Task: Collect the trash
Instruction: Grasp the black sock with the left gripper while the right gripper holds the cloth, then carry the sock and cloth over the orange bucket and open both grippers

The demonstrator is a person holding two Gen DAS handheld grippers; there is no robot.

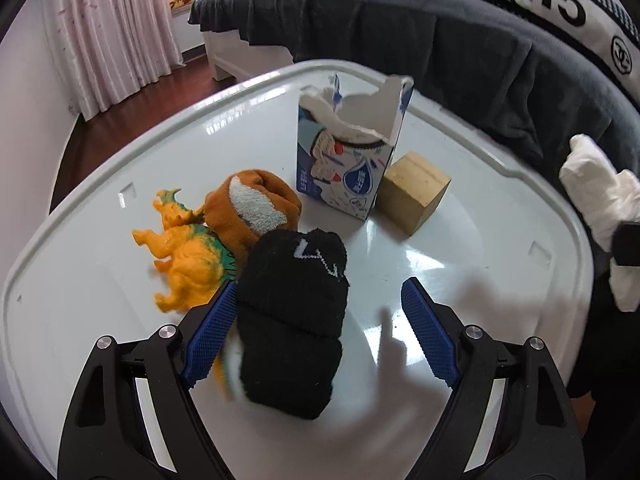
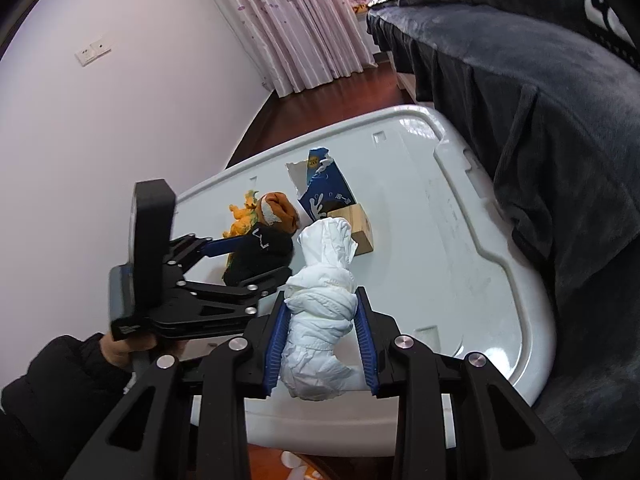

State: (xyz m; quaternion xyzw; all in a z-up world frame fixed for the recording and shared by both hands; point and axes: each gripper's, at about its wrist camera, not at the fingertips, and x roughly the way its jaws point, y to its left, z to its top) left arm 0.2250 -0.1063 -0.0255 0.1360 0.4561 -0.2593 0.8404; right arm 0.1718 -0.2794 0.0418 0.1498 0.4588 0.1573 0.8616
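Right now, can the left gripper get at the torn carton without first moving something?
Probably not. The open left gripper has the black sock between its fingers, and the torn carton stands straight behind that sock. To the right, the white table is bare, so going around looks possible.

So the surface is a white plastic lid (image 1: pixel 120 168), glossy with a raised rim, sitting over a dark wood floor (image 1: pixel 132 104). On it: a torn-open carton (image 1: pixel 344 160) standing upright toward the far side, a wooden block (image 1: pixel 412 196) touching its right. Left of the carton is a rolled orange sock (image 1: pixel 252 208), then an orange dinosaur toy (image 1: pixel 184 256) further left. A black sock (image 1: pixel 292 312) lies nearest, against the orange one.
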